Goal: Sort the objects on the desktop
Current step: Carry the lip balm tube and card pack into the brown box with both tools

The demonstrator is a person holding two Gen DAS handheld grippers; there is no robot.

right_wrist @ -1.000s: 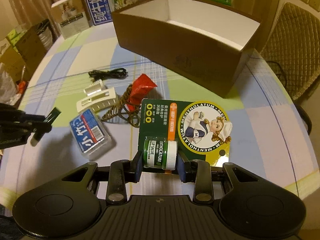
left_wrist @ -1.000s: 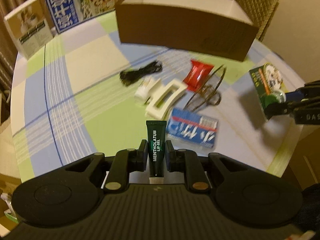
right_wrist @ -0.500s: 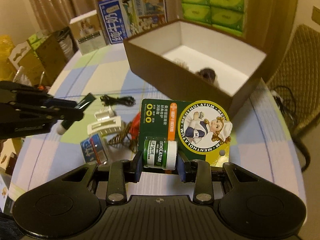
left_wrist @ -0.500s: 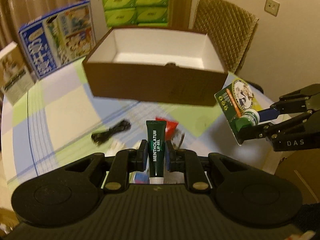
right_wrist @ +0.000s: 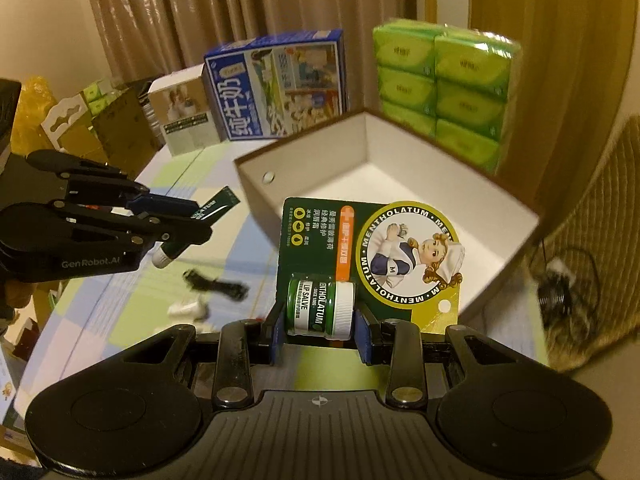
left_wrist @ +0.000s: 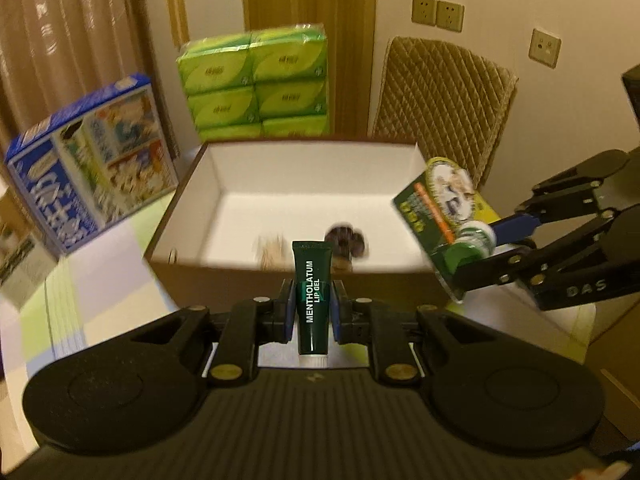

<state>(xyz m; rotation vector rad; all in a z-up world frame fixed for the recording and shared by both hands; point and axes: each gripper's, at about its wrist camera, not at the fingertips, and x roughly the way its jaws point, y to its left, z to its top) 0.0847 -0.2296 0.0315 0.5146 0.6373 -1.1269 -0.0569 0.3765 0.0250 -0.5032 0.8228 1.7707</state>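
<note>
pinching lip gel tube point(left_wrist: 312, 296), left hand-held gripper point(left_wrist: 312, 314) faces box point(left_wrist: 224, 184).

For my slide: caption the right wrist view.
Right gripper holds carded green lip-salve jar before open brown cardboard box.

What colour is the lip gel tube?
Dark green with white lettering and a white cap; the lip gel tube shows best in the left wrist view.

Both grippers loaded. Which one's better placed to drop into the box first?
Right, probably. The lip salve card in the right gripper already overlaps the box opening; the left gripper holds its lip gel tube short of the near wall.
</note>
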